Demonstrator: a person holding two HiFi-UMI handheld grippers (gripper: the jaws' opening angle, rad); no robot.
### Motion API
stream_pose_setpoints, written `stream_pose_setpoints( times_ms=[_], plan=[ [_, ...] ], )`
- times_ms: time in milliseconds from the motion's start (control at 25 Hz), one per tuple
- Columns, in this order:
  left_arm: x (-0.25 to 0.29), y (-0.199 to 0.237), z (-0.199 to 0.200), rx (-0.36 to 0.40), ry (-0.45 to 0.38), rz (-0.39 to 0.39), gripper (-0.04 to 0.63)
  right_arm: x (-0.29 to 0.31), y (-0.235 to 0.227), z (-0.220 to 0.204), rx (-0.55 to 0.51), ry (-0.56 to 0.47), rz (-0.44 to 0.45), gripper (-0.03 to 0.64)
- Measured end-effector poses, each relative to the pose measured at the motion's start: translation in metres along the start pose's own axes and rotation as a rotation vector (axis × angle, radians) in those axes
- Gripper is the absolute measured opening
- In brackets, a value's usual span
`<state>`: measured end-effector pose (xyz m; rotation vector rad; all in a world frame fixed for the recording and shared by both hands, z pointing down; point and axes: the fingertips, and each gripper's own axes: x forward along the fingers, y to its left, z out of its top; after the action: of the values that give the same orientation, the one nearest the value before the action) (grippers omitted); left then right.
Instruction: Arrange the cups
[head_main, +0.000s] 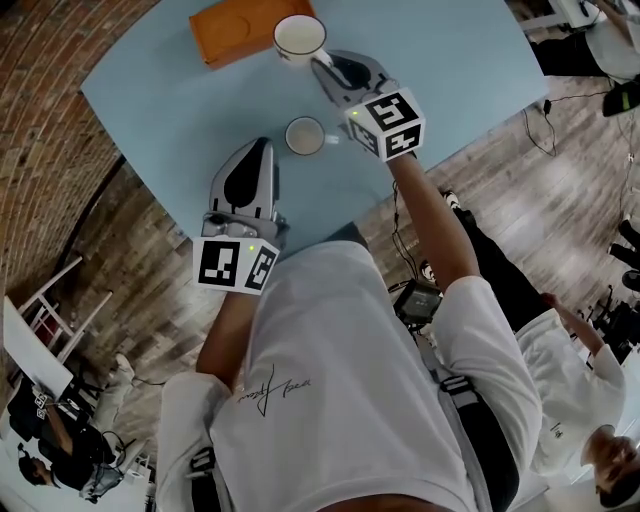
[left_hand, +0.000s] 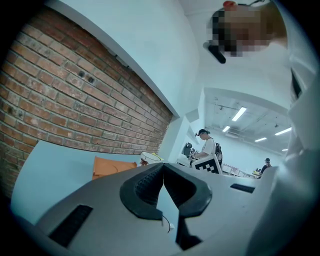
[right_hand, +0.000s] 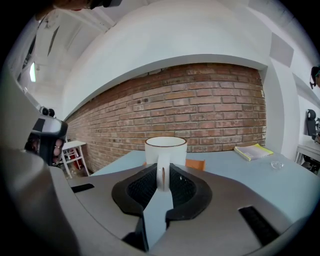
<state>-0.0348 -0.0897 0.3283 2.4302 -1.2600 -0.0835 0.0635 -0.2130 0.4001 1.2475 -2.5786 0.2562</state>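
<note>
Nearest us, our left gripper (head_main: 262, 148) hangs at the near edge of the blue table (head_main: 150, 95) with its jaws closed on nothing, probably parked out of the way. Just beyond it, a small cup (head_main: 305, 136) stands alone on the table. Farther out, our right gripper (head_main: 320, 64) pinches the handle of the white cup (head_main: 299, 36) beside the orange object (head_main: 232, 30), a hold that should carry it upright, likely toward the small cup.

The pale blue counter (head_main: 170, 110) carries a small white cup (head_main: 305, 136) near its front edge, and a flat orange packet (head_main: 232, 28) lies further back, well apart.
</note>
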Motion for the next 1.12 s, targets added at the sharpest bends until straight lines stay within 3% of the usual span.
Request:
stream_pose_setpoints(
  times_ms=[1120],
  plan=[
    [0.009, 0.027, -0.002, -0.025, 0.023, 0.062, 0.009, 0.079, -0.046, -0.013, 0.033, 0.012, -0.055, 0.066]
  ],
)
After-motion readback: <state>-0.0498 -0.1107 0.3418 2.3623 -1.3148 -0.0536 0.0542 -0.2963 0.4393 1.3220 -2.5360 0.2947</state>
